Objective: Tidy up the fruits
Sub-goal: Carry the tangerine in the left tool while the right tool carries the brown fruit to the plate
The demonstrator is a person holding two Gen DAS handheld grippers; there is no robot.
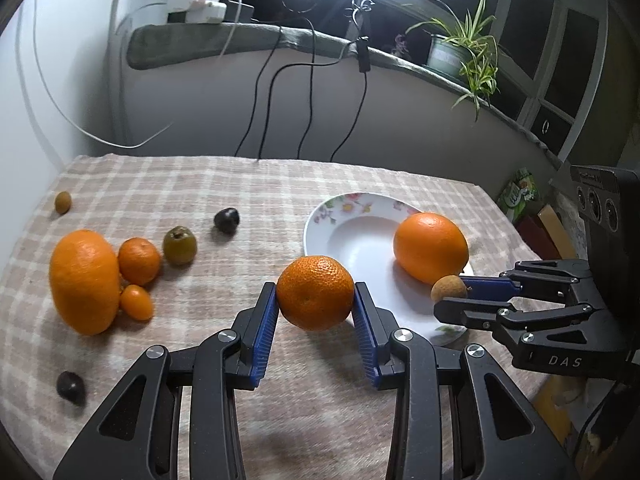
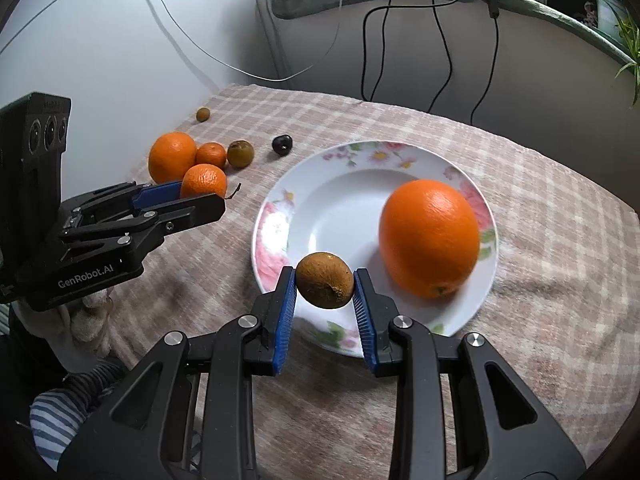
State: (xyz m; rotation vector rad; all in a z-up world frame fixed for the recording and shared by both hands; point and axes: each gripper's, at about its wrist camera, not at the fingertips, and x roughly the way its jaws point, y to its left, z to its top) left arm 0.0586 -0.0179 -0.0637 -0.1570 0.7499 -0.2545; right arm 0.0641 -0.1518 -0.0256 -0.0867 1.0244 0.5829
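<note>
A: We are looking over the bench [image 1: 200,184], draped in a checked beige cloth. Our left gripper [image 1: 315,300] is reaching forward and level, its jaws pinching a pebbly-skinned mandarin [image 1: 315,292] between the blue ribbed pads, lifted off the cloth just left of the plate [image 2: 320,200].

B: Our right gripper [image 2: 325,286] is angling down over the near rim of the white, flower-printed plate, jaws closed to a narrow gap on a small brown rough-skinned fruit [image 2: 325,280], its long axis lying across the pads.

A: We are seeing a large glossy orange [image 2: 430,236] sitting on the plate's right side, stem end toward us.

B: On the far left another big orange [image 1: 85,280] is standing tall, touching a small mandarin [image 1: 139,261] and a kumquat [image 1: 137,302]. Beside them, apart, we are finding a greenish-brown fruit [image 1: 179,245], two dark round fruits [image 1: 226,220] [image 1: 70,387] and a tiny tan one [image 1: 63,202].
</note>
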